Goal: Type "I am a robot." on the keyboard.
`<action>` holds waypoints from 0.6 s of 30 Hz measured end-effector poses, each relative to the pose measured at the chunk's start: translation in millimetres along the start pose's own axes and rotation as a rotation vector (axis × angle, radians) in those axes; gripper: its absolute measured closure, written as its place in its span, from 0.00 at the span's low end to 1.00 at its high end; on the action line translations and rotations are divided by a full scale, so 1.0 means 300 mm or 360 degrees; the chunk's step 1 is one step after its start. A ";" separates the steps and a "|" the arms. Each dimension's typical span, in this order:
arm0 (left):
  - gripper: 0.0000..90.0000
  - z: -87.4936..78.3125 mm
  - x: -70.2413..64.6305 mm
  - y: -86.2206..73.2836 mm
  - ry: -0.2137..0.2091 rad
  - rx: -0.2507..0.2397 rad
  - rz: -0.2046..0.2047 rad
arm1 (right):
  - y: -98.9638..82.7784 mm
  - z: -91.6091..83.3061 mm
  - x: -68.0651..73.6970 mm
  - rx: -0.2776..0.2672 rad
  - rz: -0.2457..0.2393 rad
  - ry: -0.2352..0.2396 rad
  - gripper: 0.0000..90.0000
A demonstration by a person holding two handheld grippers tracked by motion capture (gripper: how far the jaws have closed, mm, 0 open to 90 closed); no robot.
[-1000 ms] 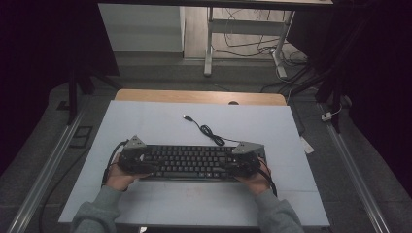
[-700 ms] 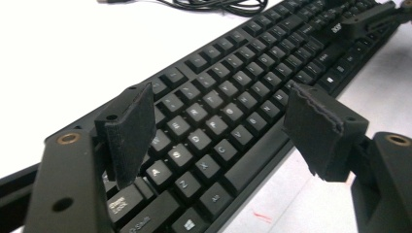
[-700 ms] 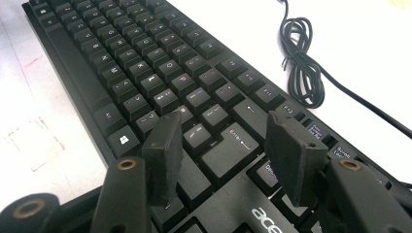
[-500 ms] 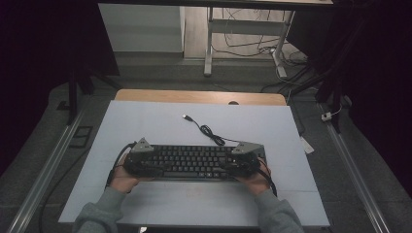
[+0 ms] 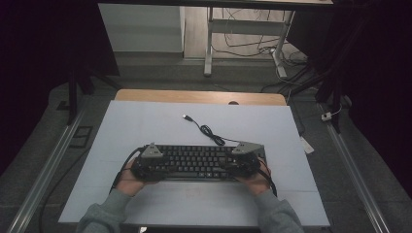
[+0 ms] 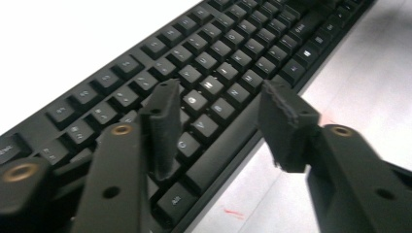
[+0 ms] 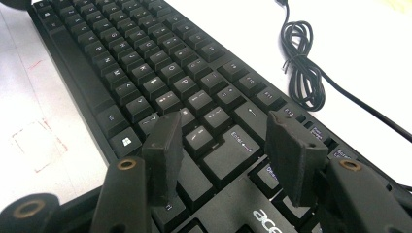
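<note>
A black keyboard (image 5: 194, 162) lies across the white table (image 5: 145, 121), its cable (image 5: 209, 131) coiled behind it. My left gripper (image 5: 145, 165) is at the keyboard's left end and my right gripper (image 5: 245, 162) at its right end. In the left gripper view the jaws (image 6: 221, 92) straddle the keyboard's (image 6: 214, 63) front edge: one over the keys, one over the table. They have just been closing, and the pads press on nothing. In the right gripper view the jaws (image 7: 223, 124) stand apart above the keys (image 7: 145, 63) near Enter.
The cable (image 7: 301, 63) ends in a loose USB plug (image 5: 185, 116) at mid-table. Faint red marks (image 7: 39, 141) are drawn on the table in front of the keyboard. A wooden strip (image 5: 199, 96) borders the far edge; desk legs and wires stand beyond it.
My left hand has slid to the right, onto the keyboard's left end. The right hand and the keyboard have stayed where they were.
</note>
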State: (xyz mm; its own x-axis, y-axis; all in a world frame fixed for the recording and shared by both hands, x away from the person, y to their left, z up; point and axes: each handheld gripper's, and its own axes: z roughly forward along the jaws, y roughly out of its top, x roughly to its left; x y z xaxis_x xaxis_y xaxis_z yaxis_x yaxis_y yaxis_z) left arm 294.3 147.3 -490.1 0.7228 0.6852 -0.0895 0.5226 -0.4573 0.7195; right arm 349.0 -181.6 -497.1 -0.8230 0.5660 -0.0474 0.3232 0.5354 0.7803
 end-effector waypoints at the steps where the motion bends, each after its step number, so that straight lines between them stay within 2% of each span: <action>1: 0.63 0.004 -0.004 0.000 -0.0008 0.0009 0.0010 | 0.000 -0.001 0.000 -0.0001 0.0001 0.0000 0.53; 9: 0.82 0.028 -0.024 0.000 -0.0055 0.0053 0.0060 | 0.000 -0.001 0.000 0.0002 0.0001 -0.0003 0.53; 18: 0.99 0.058 -0.033 -0.003 -0.0048 0.0069 0.0050 | 0.000 0.000 0.000 0.0006 0.0000 -0.0003 0.53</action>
State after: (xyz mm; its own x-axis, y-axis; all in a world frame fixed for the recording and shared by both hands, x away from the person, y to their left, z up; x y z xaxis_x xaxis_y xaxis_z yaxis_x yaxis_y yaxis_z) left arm 294.5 131.1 -501.8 0.7524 0.6528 -0.0885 0.5178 -0.5030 0.6920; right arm 349.1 -181.6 -497.2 -0.8222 0.5671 -0.0484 0.3251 0.5378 0.7779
